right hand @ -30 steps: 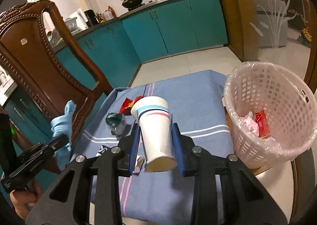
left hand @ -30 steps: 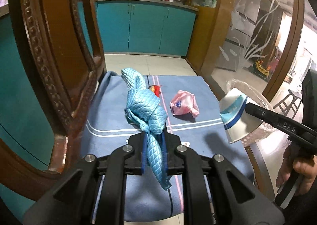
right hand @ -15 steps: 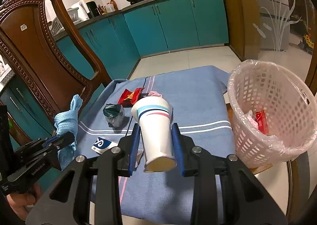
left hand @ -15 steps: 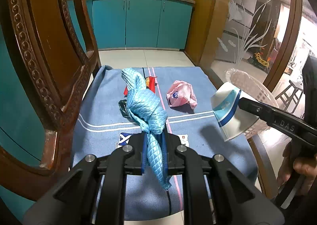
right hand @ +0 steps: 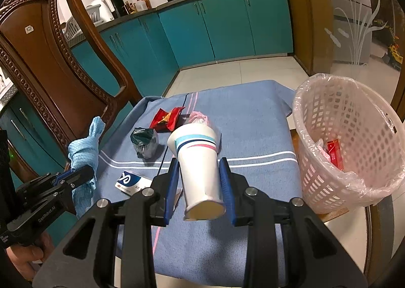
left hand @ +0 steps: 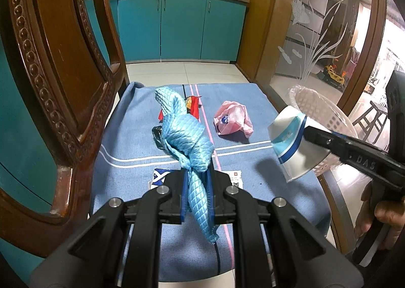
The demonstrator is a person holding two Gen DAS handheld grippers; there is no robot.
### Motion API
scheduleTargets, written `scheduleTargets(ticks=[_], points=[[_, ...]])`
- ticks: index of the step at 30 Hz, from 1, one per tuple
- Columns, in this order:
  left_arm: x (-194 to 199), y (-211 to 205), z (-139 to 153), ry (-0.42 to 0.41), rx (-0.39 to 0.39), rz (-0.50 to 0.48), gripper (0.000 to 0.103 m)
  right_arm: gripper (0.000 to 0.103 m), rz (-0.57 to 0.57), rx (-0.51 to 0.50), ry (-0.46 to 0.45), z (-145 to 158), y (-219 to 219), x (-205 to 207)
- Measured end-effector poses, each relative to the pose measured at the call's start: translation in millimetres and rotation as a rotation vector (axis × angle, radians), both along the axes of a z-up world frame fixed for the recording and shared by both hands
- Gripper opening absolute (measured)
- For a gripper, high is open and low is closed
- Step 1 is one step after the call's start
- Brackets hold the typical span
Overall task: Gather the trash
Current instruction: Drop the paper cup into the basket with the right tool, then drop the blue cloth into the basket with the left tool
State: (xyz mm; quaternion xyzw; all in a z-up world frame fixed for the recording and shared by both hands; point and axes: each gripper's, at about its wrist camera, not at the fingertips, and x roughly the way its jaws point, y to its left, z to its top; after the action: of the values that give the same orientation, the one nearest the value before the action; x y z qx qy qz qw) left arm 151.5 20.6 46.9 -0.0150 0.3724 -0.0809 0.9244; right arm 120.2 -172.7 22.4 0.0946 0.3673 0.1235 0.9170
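Trash is getting lifted off the counter (right hand: 253, 120) on both sides: right tool (right hand: 200, 186) is pinching a paper cup (right hand: 197, 161) just beside the pink basket (right hand: 349, 141) at the right edge, left tool (left hand: 197, 194) is clamping a knotted blue rag (left hand: 187, 136), wrappers (right hand: 167, 118) sitting mid-counter.

the paper cup (right hand: 198, 161) is white with teal, navy and pink bands. the knotted rag (left hand: 186, 136) is light blue with a diamond weave. the tablecloth (right hand: 253, 120) is blue with white and pink stripes. the basket (right hand: 349, 141) is pale pink lattice; the wrapper (right hand: 167, 115) is red, the cabinets (right hand: 222, 27) teal.
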Motion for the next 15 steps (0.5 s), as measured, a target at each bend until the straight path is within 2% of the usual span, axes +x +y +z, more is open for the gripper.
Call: scheduleTargets(ticks=[3,7,8,9,10,11,12,13,15], points=[[-0.3,0.4,0.1,0.0,-0.002,0.0,0.013,0.033,-0.089,0.032,-0.066,15.8,-27.5,0.9],[-0.8,0.3,-1.8,0.004,-0.001,-0.007,0.013,0.035,-0.339,0.045,-0.185,29.6,-100.3,5.4],[-0.8,-0.2,-2.0,0.005,0.001,-0.009,0.013,0.04,-0.411,0.061,-0.187,24.5,-124.0,11.1],[-0.6,-0.9,-2.4,0.005,0.004,-0.012,0.013,0.05,-0.433,0.078,-0.174,19.3,-135.6,15.7],[-0.1,-1.9,-3.5,0.007,0.007,-0.014,0.013,0.08,-0.462,0.11,-0.126,8.0,-151.9,24.6],[0.6,-3.2,-4.7,0.009,0.007,-0.017,0.013,0.085,-0.494,0.146,-0.078,-2.7,-165.0,29.6],[1.1,-4.5,-5.2,0.011,0.009,-0.021,0.013,0.085,-0.526,0.191,-0.043,-9.5,-176.7,30.3],[1.3,-6.7,-5.9,0.012,0.01,-0.028,0.013,0.085,-0.542,0.23,-0.034,-9.7,-183.8,27.6],[0.4,-11.8,-6.3,0.007,0.009,-0.043,0.013,0.085,-0.553,0.305,-0.084,2.1,-193.5,13.3]])
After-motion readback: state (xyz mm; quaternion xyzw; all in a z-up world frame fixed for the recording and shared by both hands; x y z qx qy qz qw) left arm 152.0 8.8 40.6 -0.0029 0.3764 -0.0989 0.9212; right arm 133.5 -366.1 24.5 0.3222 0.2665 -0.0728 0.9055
